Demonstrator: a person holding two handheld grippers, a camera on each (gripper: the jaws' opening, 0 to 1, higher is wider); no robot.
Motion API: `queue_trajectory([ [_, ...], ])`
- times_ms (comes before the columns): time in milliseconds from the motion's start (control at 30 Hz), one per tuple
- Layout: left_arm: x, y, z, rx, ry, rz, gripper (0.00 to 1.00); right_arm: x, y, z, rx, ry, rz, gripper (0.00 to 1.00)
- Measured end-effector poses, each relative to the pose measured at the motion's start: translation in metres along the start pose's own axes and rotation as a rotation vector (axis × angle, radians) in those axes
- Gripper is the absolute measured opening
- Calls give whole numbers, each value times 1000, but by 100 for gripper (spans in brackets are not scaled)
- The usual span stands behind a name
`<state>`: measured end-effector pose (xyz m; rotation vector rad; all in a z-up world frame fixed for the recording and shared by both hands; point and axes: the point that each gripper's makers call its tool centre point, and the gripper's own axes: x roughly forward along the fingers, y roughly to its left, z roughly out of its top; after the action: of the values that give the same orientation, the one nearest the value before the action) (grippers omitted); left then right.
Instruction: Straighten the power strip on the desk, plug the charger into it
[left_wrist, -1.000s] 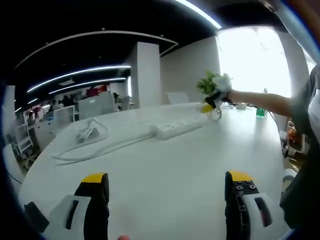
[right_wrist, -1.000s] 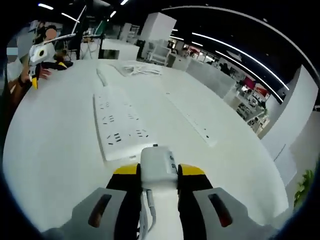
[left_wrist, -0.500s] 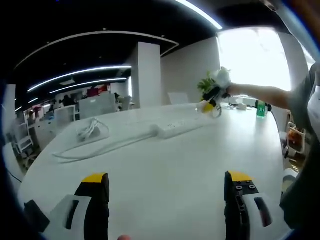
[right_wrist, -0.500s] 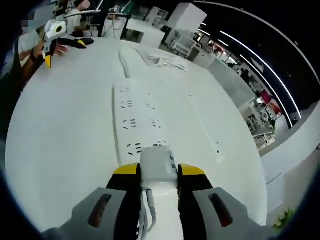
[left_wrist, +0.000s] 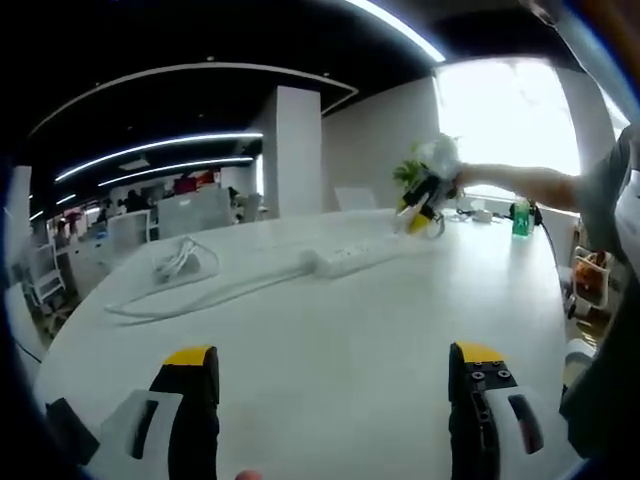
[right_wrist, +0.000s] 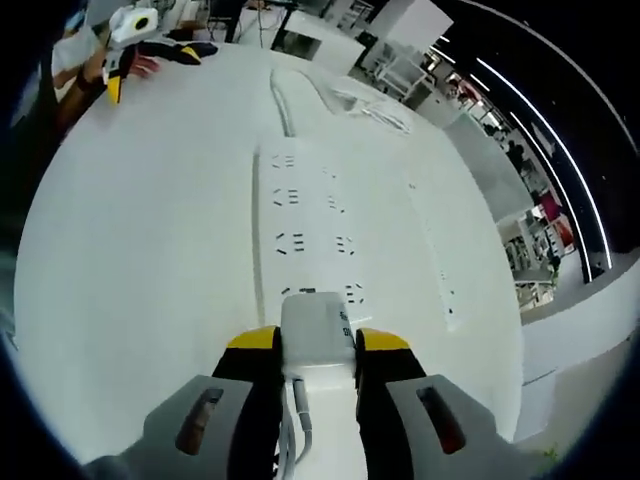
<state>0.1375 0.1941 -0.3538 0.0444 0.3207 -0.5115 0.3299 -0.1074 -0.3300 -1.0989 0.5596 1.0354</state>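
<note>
The power strip (right_wrist: 310, 215) lies flat on the white desk (right_wrist: 130, 270), long and white, its rows of sockets facing up; everything else is placed from it. Over its near end the right gripper (right_wrist: 318, 345) is clenched on the white charger (right_wrist: 317, 335), both yellow-tipped jaws pressed to the charger's sides, the charger's front edge just above the nearest sockets; contact with the strip cannot be told. The strip's cord (right_wrist: 282, 100) runs from its far end toward a loose coil of white cable (right_wrist: 372, 108) beyond. Off to the far left of the strip, the left gripper (right_wrist: 128, 45) sits in a hand at the desk's edge. In the left gripper view, the left gripper (left_wrist: 334, 385) hangs released, jaws wide apart over bare desk (left_wrist: 330, 330), well short of the power strip (left_wrist: 352, 258). The right gripper (left_wrist: 422, 205) hovers tilted above the strip's far end, an arm (left_wrist: 520, 185) reaching in behind it. The coil (left_wrist: 180, 262) lies left of the strip.
</note>
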Motion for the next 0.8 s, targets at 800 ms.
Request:
queue_trajectory([
  [800,-3,0,3,2,-14,3,98,5,0,-1,-100,201,45,25],
])
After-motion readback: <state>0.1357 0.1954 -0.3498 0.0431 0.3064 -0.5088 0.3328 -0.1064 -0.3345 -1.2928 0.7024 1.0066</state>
